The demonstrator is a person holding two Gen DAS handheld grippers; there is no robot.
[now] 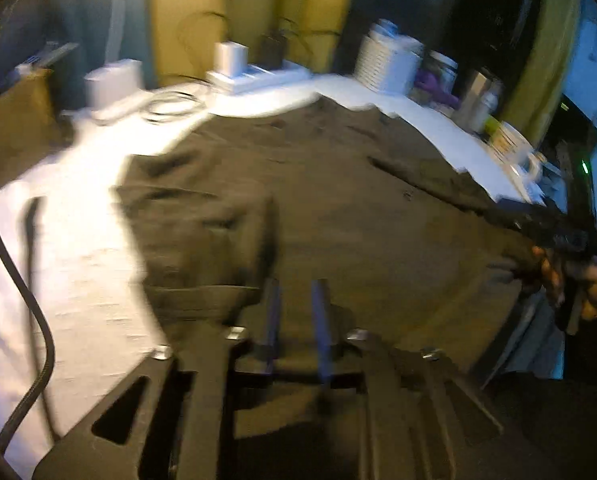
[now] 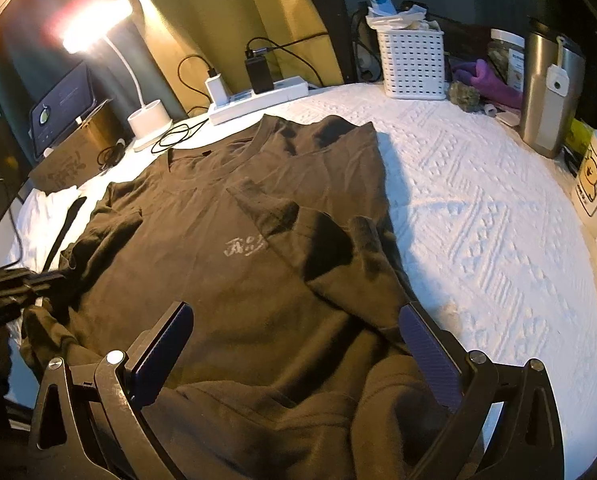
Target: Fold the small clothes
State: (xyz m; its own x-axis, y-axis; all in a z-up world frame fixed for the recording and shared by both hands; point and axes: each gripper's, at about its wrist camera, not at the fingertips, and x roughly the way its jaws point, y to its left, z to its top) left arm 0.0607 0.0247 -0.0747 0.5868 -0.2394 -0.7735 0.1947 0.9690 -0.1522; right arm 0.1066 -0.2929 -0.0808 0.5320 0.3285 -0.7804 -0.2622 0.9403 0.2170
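Observation:
A dark olive T-shirt [image 2: 218, 264] with a small pale print lies spread on the white textured cloth [image 2: 478, 208]; its right side is folded inward. My right gripper [image 2: 294, 320] is open wide, its fingers low over the shirt's near hem. In the blurred left wrist view the same shirt [image 1: 338, 208] fills the middle. My left gripper [image 1: 296, 292] hovers over the shirt's near edge, fingers narrowly apart with cloth between them; whether they pinch it is unclear. The right gripper [image 1: 570, 240] shows at that view's right edge, and the left gripper [image 2: 14, 284] at the right view's left edge.
At the back stand a lit desk lamp [image 2: 146, 116], a power strip with chargers [image 2: 258, 96], a white perforated basket [image 2: 412, 60], a steel tumbler [image 2: 550, 92] and a purple cloth [image 2: 490, 80]. A cardboard box [image 2: 70, 160] and cables [image 2: 178, 136] lie back left.

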